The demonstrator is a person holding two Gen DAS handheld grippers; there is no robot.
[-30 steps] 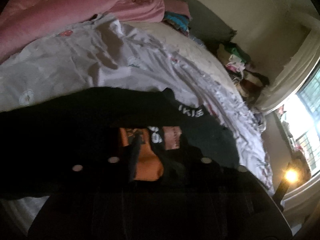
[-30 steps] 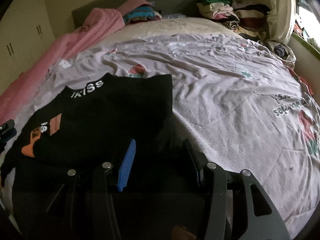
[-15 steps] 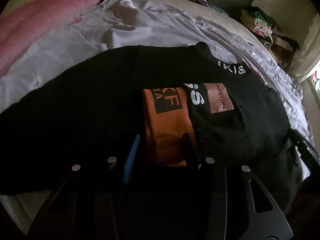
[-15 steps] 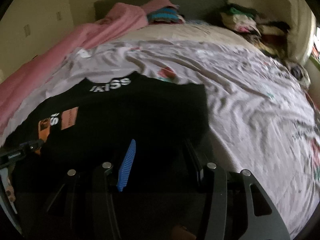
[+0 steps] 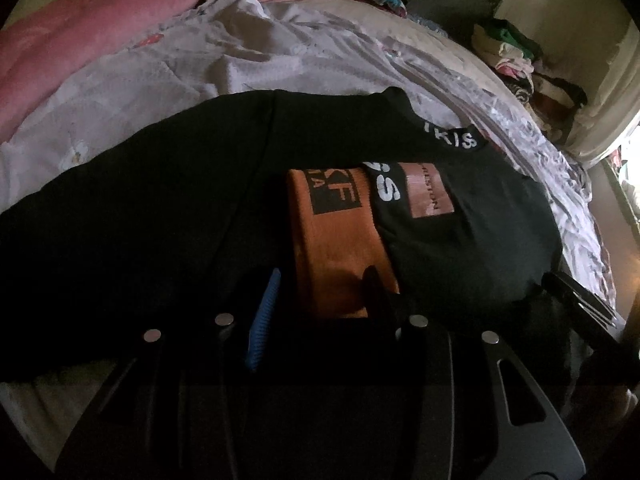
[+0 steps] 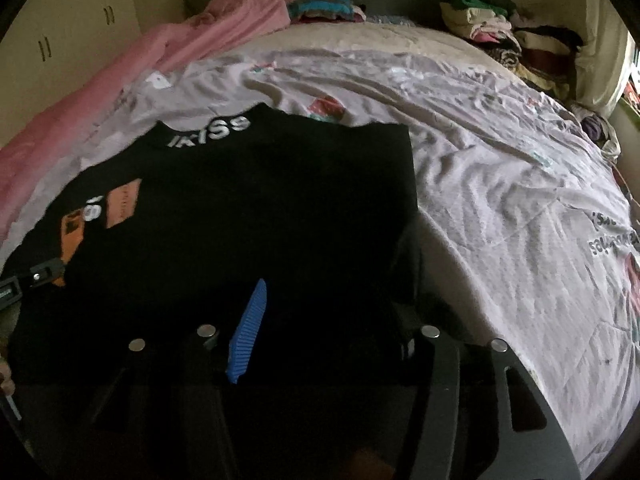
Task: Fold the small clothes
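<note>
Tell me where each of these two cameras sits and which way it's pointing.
Left wrist view: on the left hand-held gripper, angled down at the black garment and its orange panel; its two fingers show, and the right hand-held gripper's tip at the right edge.
Right wrist view: on the right hand-held gripper, angled down over the garment's near right edge and along the bed sheet; its fingers show, with the left gripper at the left edge.
Shared: garment, white collar lettering, pink blanket, clothes pile.

Both wrist views angle down, close over the black shirt (image 5: 168,208) on the bed (image 6: 500,168); left sits at its orange patch, right nearer its far edge.
</note>
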